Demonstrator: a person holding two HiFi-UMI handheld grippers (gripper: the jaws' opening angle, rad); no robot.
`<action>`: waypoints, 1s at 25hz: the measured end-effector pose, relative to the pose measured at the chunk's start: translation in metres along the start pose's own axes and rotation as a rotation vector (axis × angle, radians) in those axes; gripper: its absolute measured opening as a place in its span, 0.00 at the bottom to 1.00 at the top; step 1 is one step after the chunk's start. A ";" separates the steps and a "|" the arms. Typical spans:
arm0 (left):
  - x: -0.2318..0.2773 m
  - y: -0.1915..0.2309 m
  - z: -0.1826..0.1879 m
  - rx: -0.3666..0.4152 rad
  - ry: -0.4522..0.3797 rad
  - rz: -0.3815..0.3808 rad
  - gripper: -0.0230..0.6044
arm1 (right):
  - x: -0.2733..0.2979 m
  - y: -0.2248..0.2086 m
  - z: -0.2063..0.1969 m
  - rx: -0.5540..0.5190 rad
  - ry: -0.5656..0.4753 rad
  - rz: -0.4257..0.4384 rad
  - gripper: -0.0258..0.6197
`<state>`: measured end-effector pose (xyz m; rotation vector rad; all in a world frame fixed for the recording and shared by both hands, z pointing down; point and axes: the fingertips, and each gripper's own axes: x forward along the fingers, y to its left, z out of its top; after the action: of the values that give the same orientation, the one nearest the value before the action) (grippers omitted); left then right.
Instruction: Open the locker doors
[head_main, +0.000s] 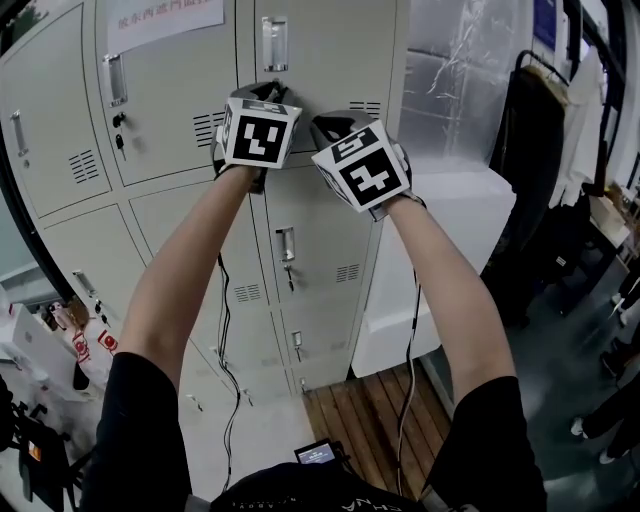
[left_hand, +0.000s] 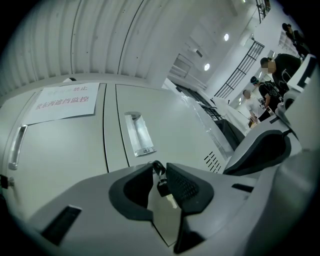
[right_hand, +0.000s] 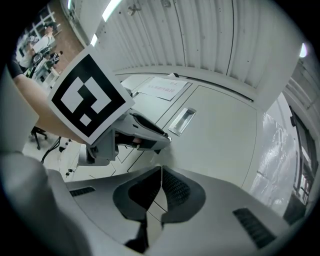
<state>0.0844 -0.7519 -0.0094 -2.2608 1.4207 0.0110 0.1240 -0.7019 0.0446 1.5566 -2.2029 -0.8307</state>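
The head view shows both forearms raised to a grey bank of lockers (head_main: 60, 170). The two grippers are side by side low on the upper right door (head_main: 330, 70), beneath its recessed handle (head_main: 274, 43). From that angle their marker cubes (head_main: 260, 135) cover the jaws. The left gripper view shows what is covered there: the left gripper (left_hand: 160, 164) has its jaws pinched on a small dark key (left_hand: 163, 188) with a ring. The key is near the door's left edge, below the handle and left of the vent slots (left_hand: 214, 161). This view also takes in a paper notice (left_hand: 65, 100) on the neighbouring door to the left, and people standing well off past the lockers' right edge. The right gripper view shows the right gripper (right_hand: 162, 167) with its jaws pressed together and nothing between them, close to the same door, with the left gripper's cube at its left. Every locker door in sight lies flush and closed. Only the head view shows the lower doors, a wooden platform (head_main: 370, 410) at the lockers' foot, and dark clothing (head_main: 530, 150) hanging at the right.
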 end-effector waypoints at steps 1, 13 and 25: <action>0.001 0.000 -0.001 -0.001 0.005 0.000 0.17 | 0.000 0.000 0.000 -0.001 -0.002 0.001 0.09; 0.001 -0.001 -0.001 0.318 0.044 -0.025 0.13 | 0.001 -0.003 0.001 -0.011 0.002 -0.005 0.09; 0.001 -0.003 -0.006 0.844 0.160 -0.179 0.13 | 0.007 -0.002 0.001 0.001 0.025 -0.015 0.09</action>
<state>0.0856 -0.7537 -0.0031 -1.6746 1.0047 -0.7025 0.1221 -0.7089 0.0416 1.5773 -2.1768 -0.8102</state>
